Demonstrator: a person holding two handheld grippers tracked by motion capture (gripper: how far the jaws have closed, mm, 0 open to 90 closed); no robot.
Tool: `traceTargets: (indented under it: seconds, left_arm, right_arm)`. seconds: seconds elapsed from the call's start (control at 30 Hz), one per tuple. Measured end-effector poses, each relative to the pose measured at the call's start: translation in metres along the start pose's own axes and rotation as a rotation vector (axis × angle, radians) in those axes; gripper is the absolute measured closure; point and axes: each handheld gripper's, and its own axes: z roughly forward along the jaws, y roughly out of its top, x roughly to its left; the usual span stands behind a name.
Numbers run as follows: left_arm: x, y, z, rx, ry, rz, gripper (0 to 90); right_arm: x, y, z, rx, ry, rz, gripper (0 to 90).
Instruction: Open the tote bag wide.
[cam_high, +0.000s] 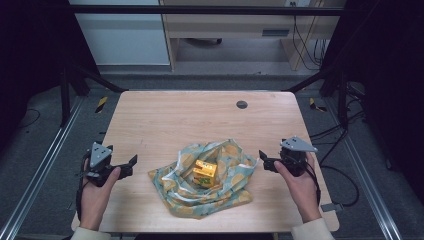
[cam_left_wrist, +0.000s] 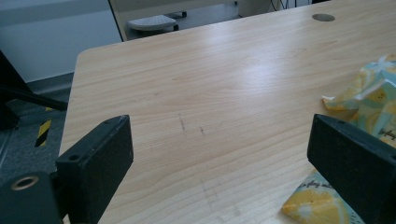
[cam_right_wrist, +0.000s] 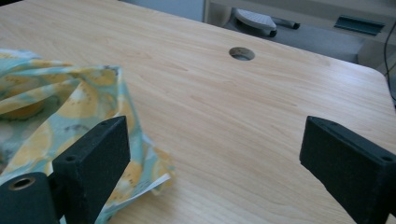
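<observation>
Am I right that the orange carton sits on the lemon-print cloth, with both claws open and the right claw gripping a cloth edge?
Not quite. In the right gripper view the right claw holds nothing; the cloth lies beside it. The carton does sit on the cloth, and the left claw is open too.

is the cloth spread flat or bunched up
Bunched up. The cloth lies crumpled in loose folds around the yellow box, its edges raised and curled rather than flat on the table.

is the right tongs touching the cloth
Apart. In the high view, bare table shows between the open right tongs and the cloth edge; nothing sits between its jaws.
</observation>
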Motion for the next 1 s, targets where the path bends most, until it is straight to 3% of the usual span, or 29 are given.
traceTargets:
  seconds: [0.27, 0.4, 0.67, 0.73, 0.87, 1.0]
  left_arm:
    - [0.005, -0.002, 0.002, -0.001, 0.033, 0.009, 6.1]
    - [0.008, -0.003, 0.001, -0.010, 0.040, 0.014, 5.8]
    - [0.018, -0.009, 0.007, 0.050, 0.074, 0.043, 5.6]
    - [0.024, -0.012, 0.013, 0.085, 0.087, 0.042, 5.5]
    - [0.029, -0.016, 0.018, 0.107, 0.086, 0.034, 5.6]
    - [0.035, -0.023, 0.024, 0.159, 0.081, 0.009, 5.5]
  right_arm:
    - [-0.018, 0.001, -0.006, -0.024, -0.051, 0.040, 9.1]
    - [-0.030, -0.004, -0.015, -0.035, -0.101, 0.060, 9.3]
    - [-0.046, -0.020, -0.013, 0.006, -0.150, 0.092, 11.3]
    - [-0.053, -0.028, -0.010, 0.021, -0.148, 0.123, 11.3]
    - [-0.057, -0.036, -0.005, 0.038, -0.148, 0.122, 10.9]
    - [-0.059, -0.050, 0.003, 0.088, -0.107, 0.148, 10.3]
